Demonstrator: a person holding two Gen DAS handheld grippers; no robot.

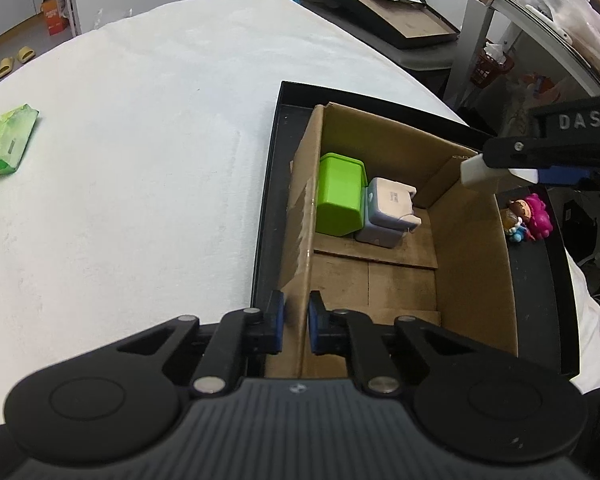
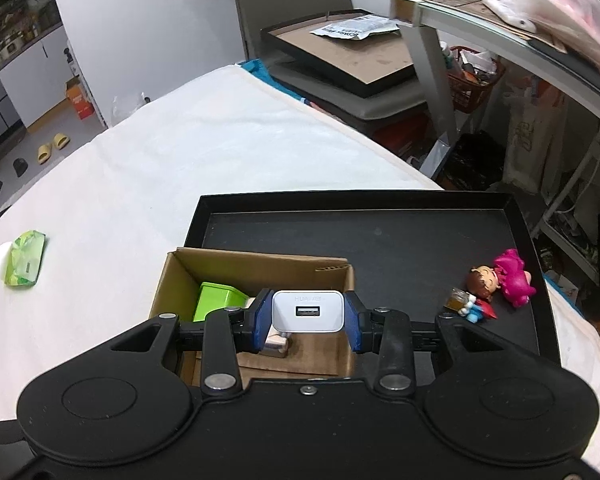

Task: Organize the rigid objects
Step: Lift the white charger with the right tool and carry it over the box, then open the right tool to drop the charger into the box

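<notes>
My right tool clamped on white charger, held above cardboard box. Charger small, hard, light, smooth; I pinch flat sides. My left tool nearly together, pinching near-left box wall. Green box and grey case fill far-left box corner. Doll toys lie right on black tray.

Open floor in the cardboard box nearside; green container and white case crowding its far-left corner.
</notes>
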